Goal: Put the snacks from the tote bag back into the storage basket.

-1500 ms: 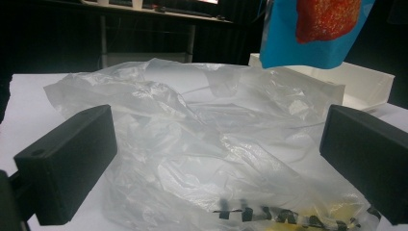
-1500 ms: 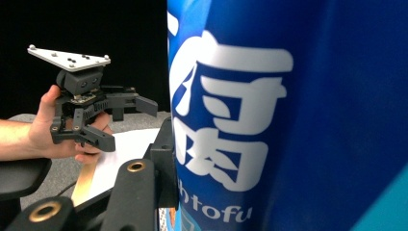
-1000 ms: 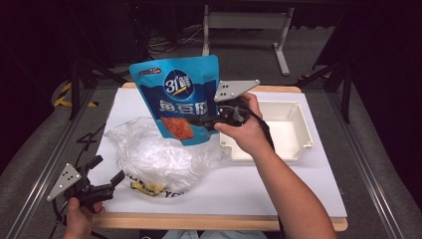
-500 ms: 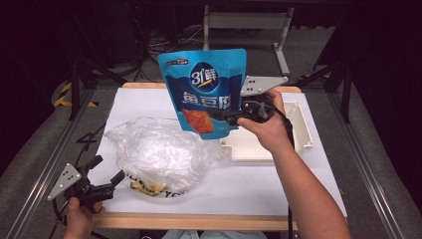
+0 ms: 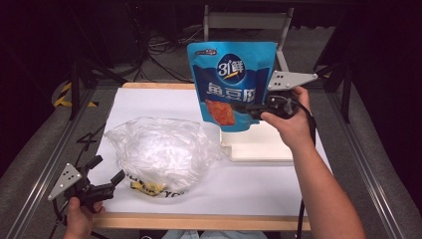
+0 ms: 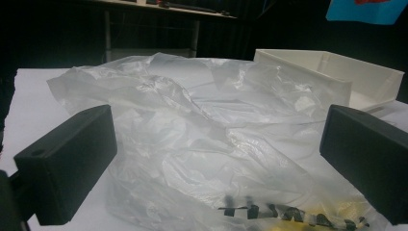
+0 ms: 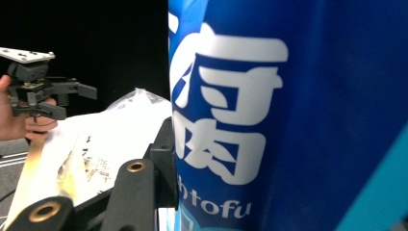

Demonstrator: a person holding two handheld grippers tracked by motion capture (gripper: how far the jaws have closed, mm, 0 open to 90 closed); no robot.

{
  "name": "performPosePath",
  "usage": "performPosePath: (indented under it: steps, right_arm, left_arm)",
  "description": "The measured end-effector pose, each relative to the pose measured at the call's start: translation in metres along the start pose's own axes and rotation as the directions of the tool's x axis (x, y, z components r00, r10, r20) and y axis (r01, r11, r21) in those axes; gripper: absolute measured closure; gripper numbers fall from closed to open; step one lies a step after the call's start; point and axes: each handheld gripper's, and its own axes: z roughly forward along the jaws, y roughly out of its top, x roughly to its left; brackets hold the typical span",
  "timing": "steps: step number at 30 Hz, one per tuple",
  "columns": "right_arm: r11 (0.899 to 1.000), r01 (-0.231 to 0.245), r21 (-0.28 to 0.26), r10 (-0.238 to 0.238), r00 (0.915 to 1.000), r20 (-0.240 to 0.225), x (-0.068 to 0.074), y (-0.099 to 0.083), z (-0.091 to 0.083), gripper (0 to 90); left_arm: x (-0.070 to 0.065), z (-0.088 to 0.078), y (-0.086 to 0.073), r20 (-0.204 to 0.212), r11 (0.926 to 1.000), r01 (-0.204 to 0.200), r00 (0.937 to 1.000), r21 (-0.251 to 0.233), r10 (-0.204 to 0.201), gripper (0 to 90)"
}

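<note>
White table [image 5: 164, 102] on grey floor [image 5: 40, 144], dark room behind. Right gripper [image 5: 249, 108] pinching blue pouch [image 5: 231, 74] above white tray [image 5: 263, 149]; left gripper [image 5: 107, 172] spread beside plastic bag [image 5: 159, 152].

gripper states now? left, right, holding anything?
Left gripper: open, empty, beside the clear plastic bag.
Right gripper: shut on the blue snack pouch.

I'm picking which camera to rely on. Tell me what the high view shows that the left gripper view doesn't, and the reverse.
High view alone: the right gripper shut on the blue pouch held above the white tray, plus the person's forearms. Left gripper view alone: a close look between the left gripper, jaws open, at the plastic bag's folds. Both share the bag, tray and white table.
</note>
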Motion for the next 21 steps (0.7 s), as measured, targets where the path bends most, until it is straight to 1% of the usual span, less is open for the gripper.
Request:
performPosePath:
  steps: [1,6,9,12,16,17,18,19,20,21]
  right_arm:
    - [1.0,-0.005,0.001,0.004,0.9999,0.017,-0.003,-0.002,-0.006,54.7]
    - [1.0,-0.014,0.007,0.014,0.9984,0.054,-0.012,-0.007,-0.021,54.7]
    - [1.0,-0.023,0.005,0.023,0.9972,0.071,-0.018,-0.01,-0.03,54.7]
    - [1.0,-0.027,0.008,0.026,0.9962,0.083,-0.021,-0.011,-0.034,54.7]
    - [0.999,-0.039,0.012,0.037,0.9929,0.113,-0.029,-0.017,-0.043,54.7]
    - [0.999,-0.043,0.017,0.04,0.9894,0.139,-0.032,-0.02,-0.046,54.8]
    - [0.999,-0.043,0.017,0.04,0.9894,0.139,-0.032,-0.02,-0.046,54.8]
    - [0.999,-0.043,0.019,0.039,0.9879,0.15,-0.033,-0.022,-0.047,54.8]
    - [0.999,-0.046,0.022,0.042,0.9858,0.163,-0.036,-0.025,-0.049,54.8]
    - [0.999,-0.049,0.018,0.045,0.9856,0.163,-0.038,-0.027,-0.049,54.8]
  left_arm:
    - [0.0,0.0,0.0,-0.001,1.0,0.0,1.0,0.0,0.0,0.2]
    - [0.0,0.0,0.0,-0.003,1.0,0.002,1.0,0.001,-0.002,0.2]
    - [0.0,0.0,0.0,-0.004,1.0,0.001,1.0,0.001,-0.001,0.2]
    - [0.0,0.001,0.0,-0.005,1.0,0.001,1.0,0.002,-0.001,0.2]
    - [0.0,0.001,0.0,-0.006,1.0,0.0,1.0,0.004,0.0,0.2]
    - [0.0,0.001,0.0,-0.007,1.0,0.0,1.0,0.005,0.0,0.2]
    - [0.0,0.001,0.0,-0.007,1.0,0.0,1.0,0.005,0.0,0.2]
    - [0.0,0.001,-0.001,-0.007,1.0,0.0,1.0,0.005,0.0,0.2]
    - [0.0,0.001,-0.001,-0.007,1.0,0.0,1.0,0.005,0.0,0.2]
    - [0.0,0.001,-0.001,-0.007,1.0,0.0,1.0,0.005,0.0,0.2]
